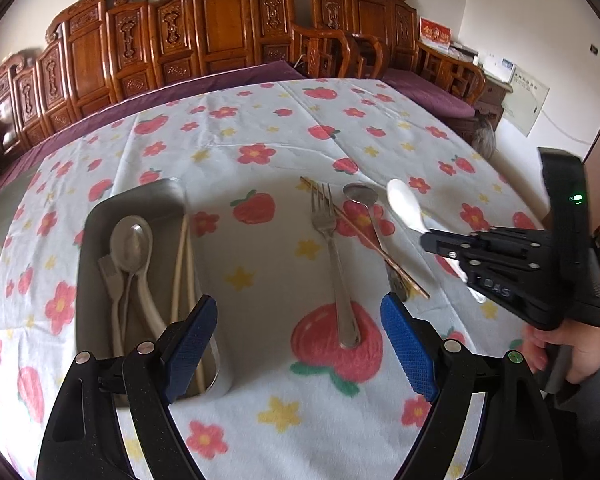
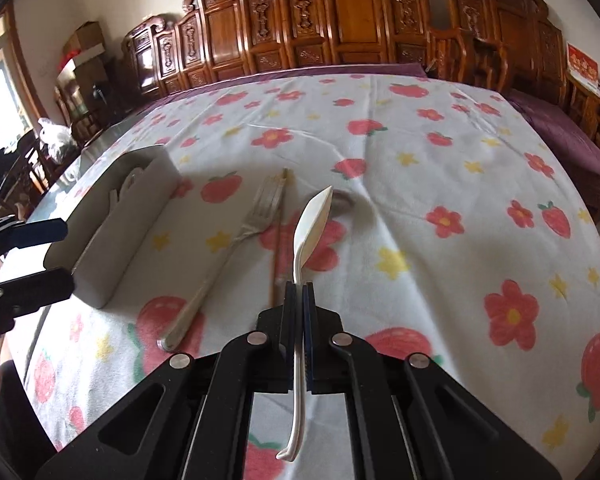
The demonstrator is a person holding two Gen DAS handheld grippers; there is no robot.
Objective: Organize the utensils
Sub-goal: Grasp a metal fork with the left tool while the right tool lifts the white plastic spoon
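Note:
My right gripper (image 2: 299, 286) is shut on the handle of a white ceramic spoon (image 2: 314, 220) and holds it above the cloth; it shows from the side in the left wrist view (image 1: 426, 236), with the spoon (image 1: 404, 204) sticking out. My left gripper (image 1: 298, 316) is open and empty, just above a metal fork (image 1: 334, 248). A grey tray (image 1: 92, 248) at the left holds a metal spoon (image 1: 131, 242), white utensils and pale chopsticks (image 1: 182, 264). A metal spoon (image 1: 360, 194) and a brown chopstick (image 1: 364, 236) lie right of the fork.
The table wears a white cloth with strawberries and flowers (image 1: 260, 140). A carved wooden bench (image 1: 220, 28) with a purple cushion runs behind it. In the right wrist view the tray (image 2: 112, 216) and my left gripper (image 2: 32, 252) are at the left.

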